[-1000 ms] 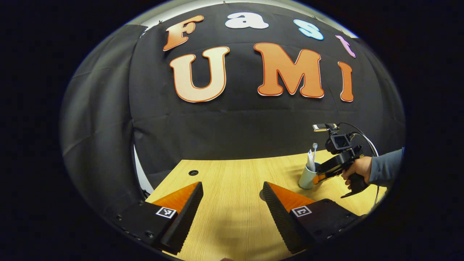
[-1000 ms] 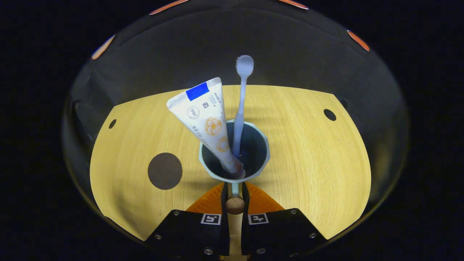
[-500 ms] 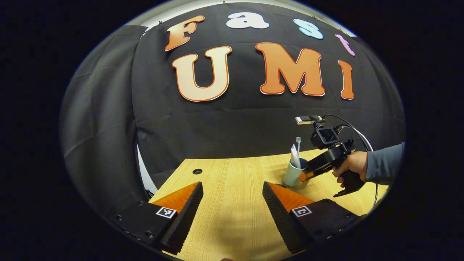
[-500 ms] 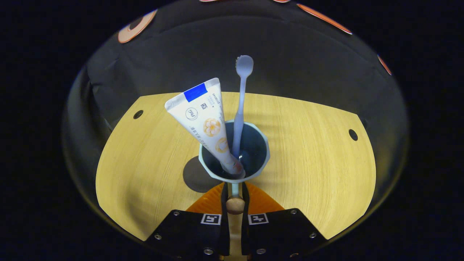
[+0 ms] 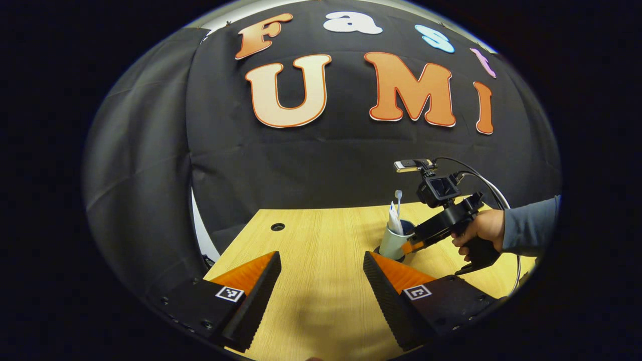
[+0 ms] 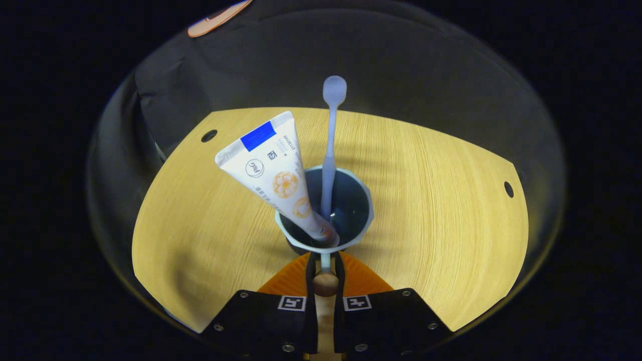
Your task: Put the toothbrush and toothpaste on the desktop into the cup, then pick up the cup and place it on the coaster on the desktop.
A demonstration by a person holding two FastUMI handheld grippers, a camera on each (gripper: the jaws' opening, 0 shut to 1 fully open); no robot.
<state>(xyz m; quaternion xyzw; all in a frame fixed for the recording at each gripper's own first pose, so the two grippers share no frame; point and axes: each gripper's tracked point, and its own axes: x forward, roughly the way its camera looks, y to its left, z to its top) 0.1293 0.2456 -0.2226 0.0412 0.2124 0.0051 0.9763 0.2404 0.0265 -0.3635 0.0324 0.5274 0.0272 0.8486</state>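
While the right gripper [image 6: 325, 264] has its jaws clamped on the cup's [image 6: 363, 228] handle, toothpaste [image 6: 273, 173] and toothbrush [image 6: 330, 145] stand tilted inside the cup. From the left gripper view, the cup sits over the dark coaster [image 5: 377, 249] on the desk [image 5: 321, 235]. Left gripper [image 5: 321, 273] hovers nearby, jaws apart, holding nothing. A hand [image 5: 479, 229] grips the right tool.

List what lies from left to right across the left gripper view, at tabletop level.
Hole in the desktop → cup holding toothpaste and toothbrush → right tongs clamped on the cup → hand holding them → sleeve.
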